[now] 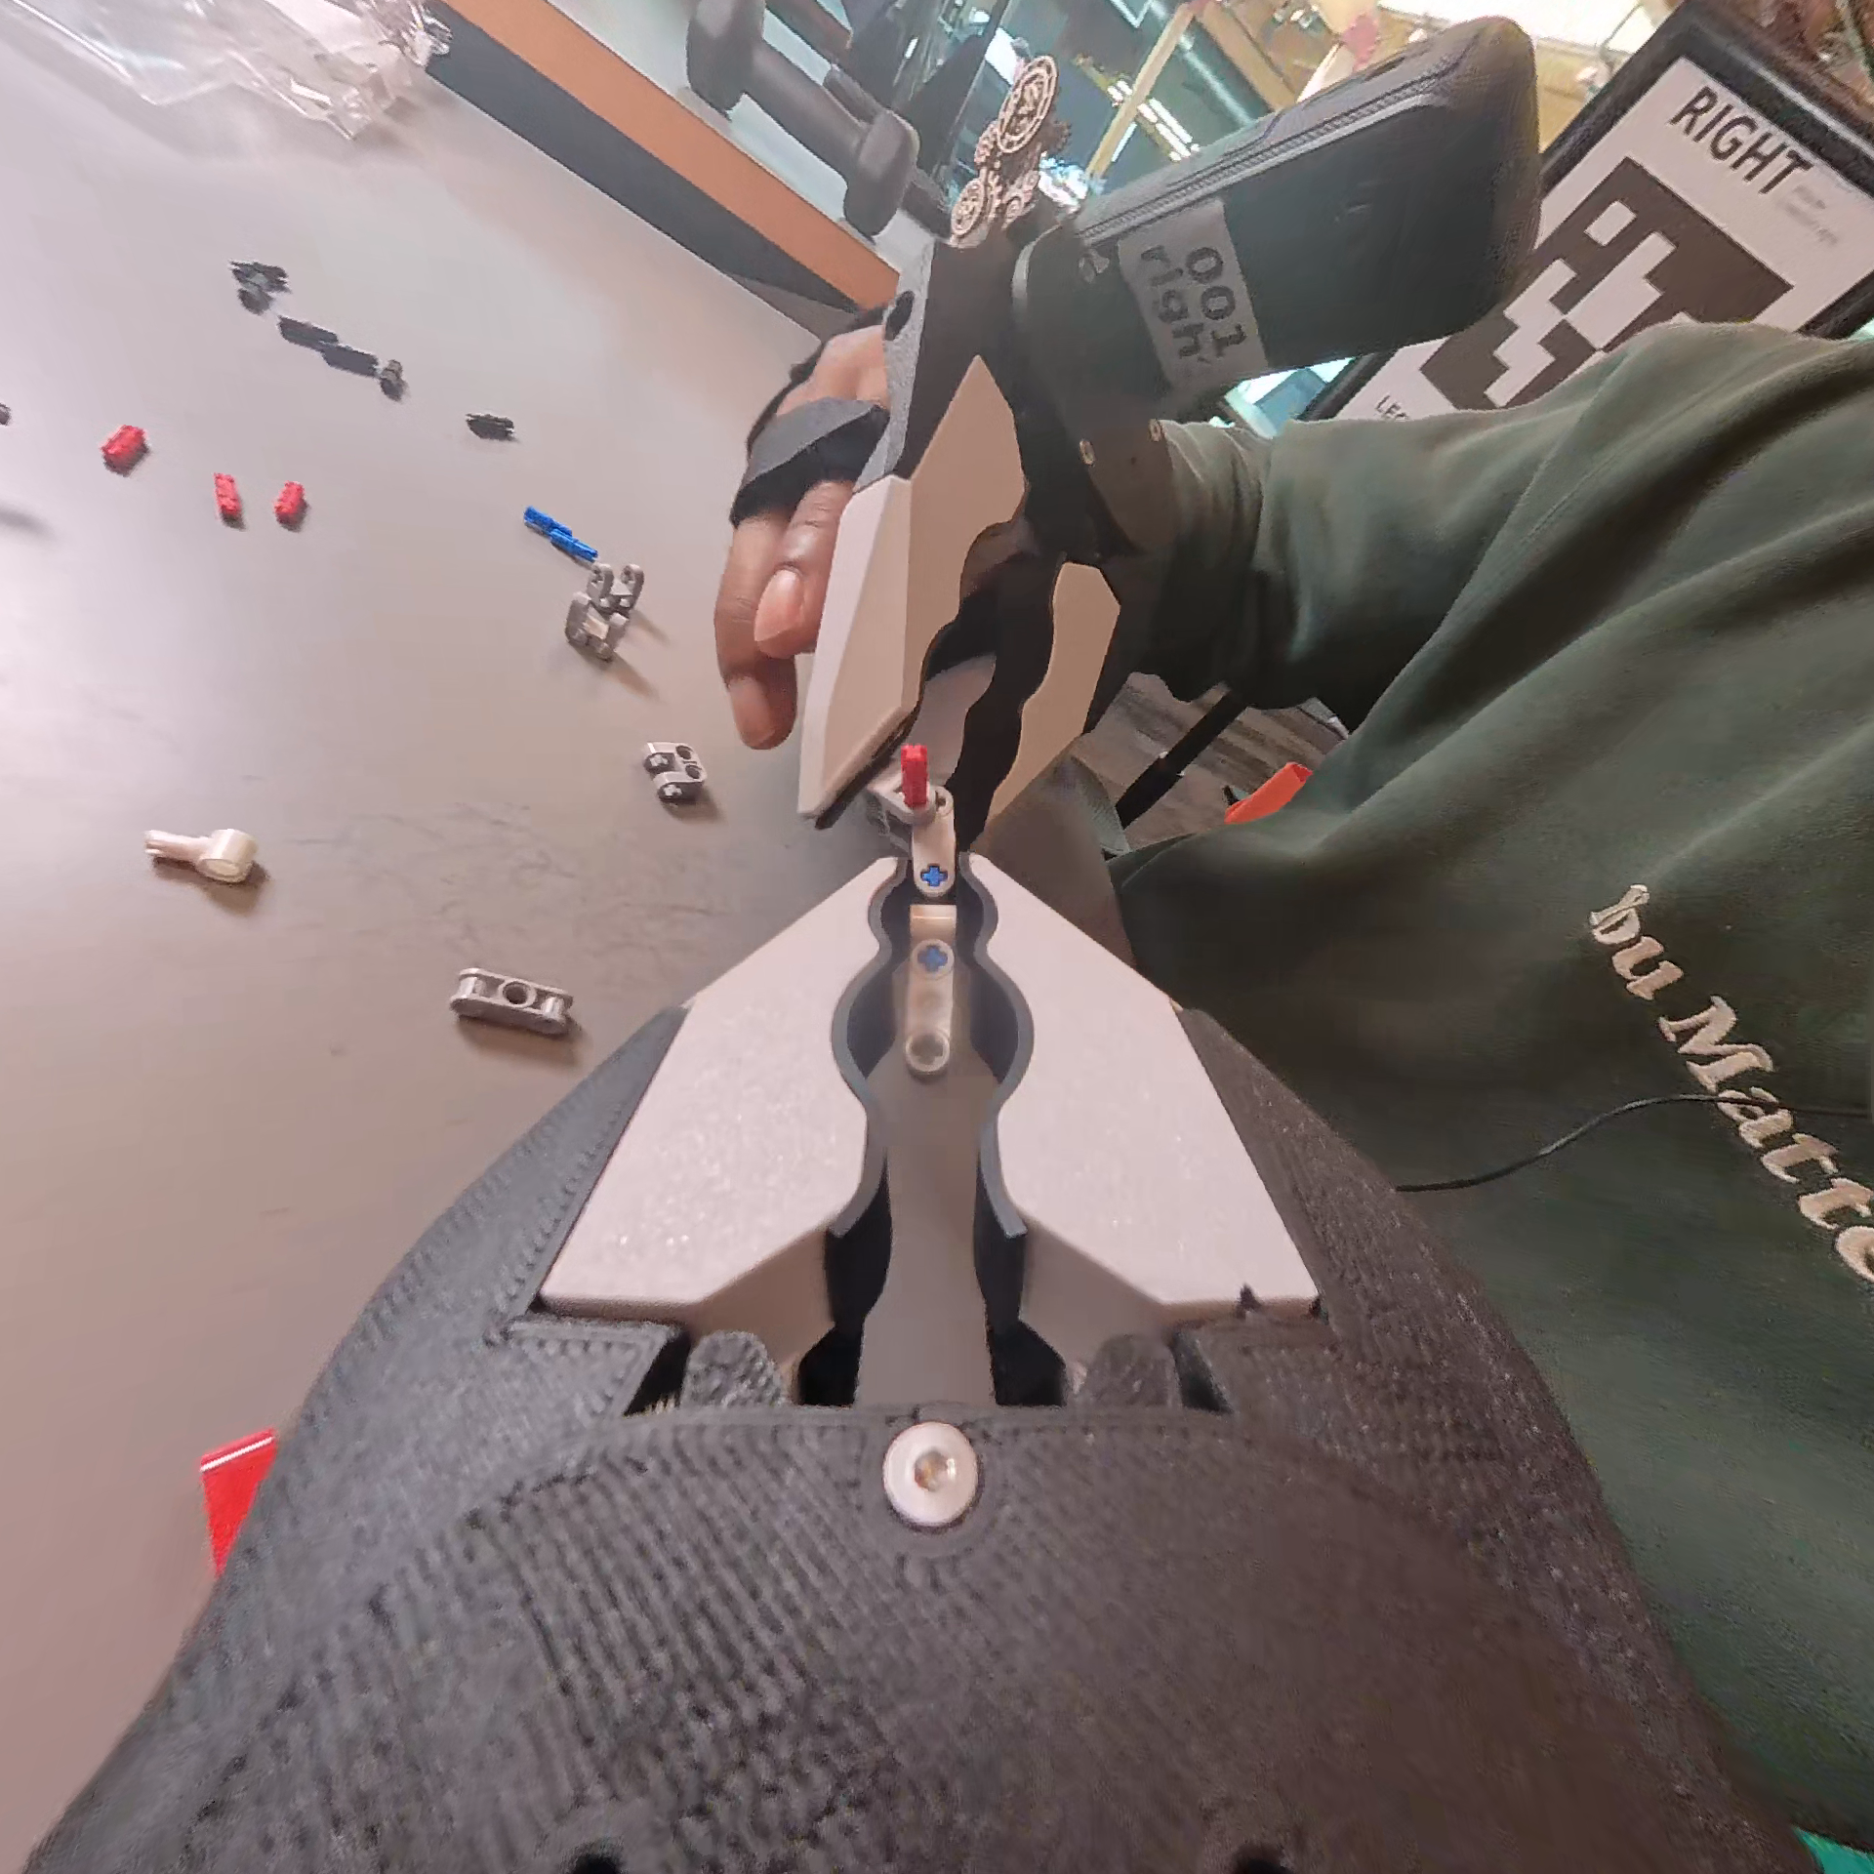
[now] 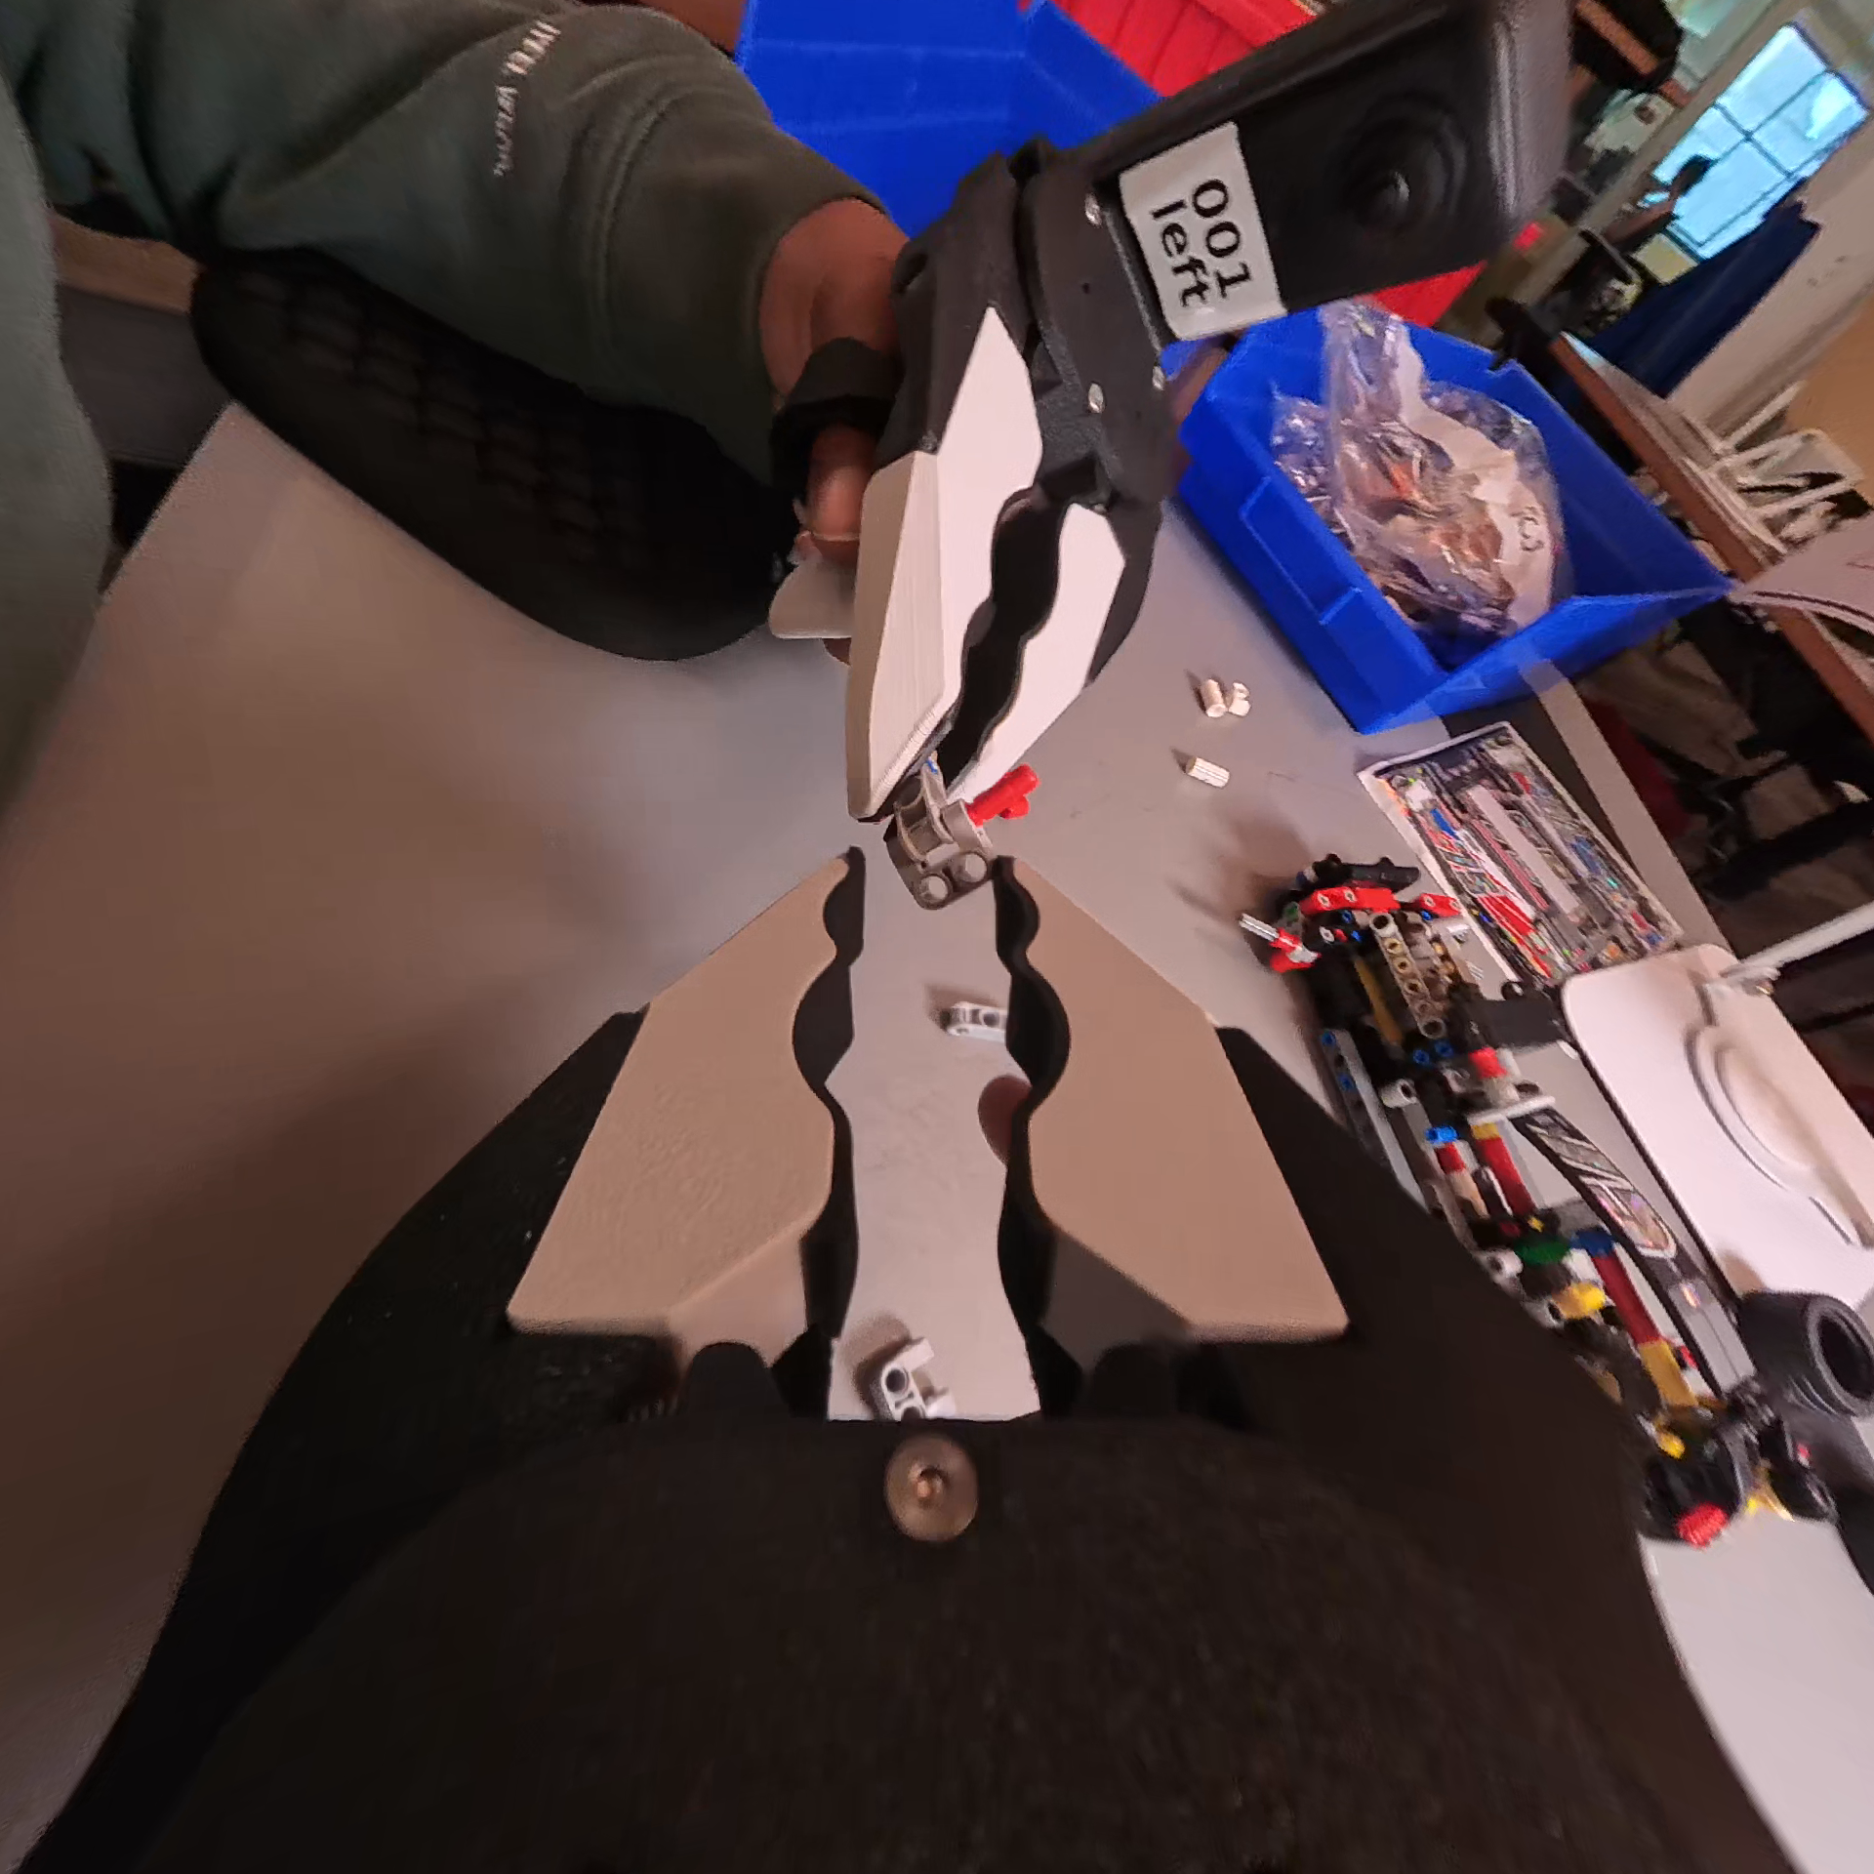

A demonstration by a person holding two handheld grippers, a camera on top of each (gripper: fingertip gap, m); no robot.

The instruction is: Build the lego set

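Observation:
My left gripper (image 1: 933,867) is shut on a small light-grey Lego beam assembly (image 1: 931,974) with blue pins, held above the table. A grey connector (image 2: 943,857) with a red pin (image 2: 1004,796) sits at the assembly's far end. In the right wrist view the left gripper (image 2: 918,796) holds this assembly from above. My right gripper (image 2: 928,867) is open, its jaws on either side of the grey connector without closing on it. It also shows in the left wrist view (image 1: 903,821), just beyond the red pin (image 1: 916,773).
Loose parts lie on the grey table (image 1: 355,710): red pins (image 1: 124,446), blue pins (image 1: 553,532), grey connectors (image 1: 605,608), a white piece (image 1: 203,852). A part-built Lego car (image 2: 1470,1115), a sticker sheet (image 2: 1521,862) and a blue bin (image 2: 1268,568) of bags stand at the right.

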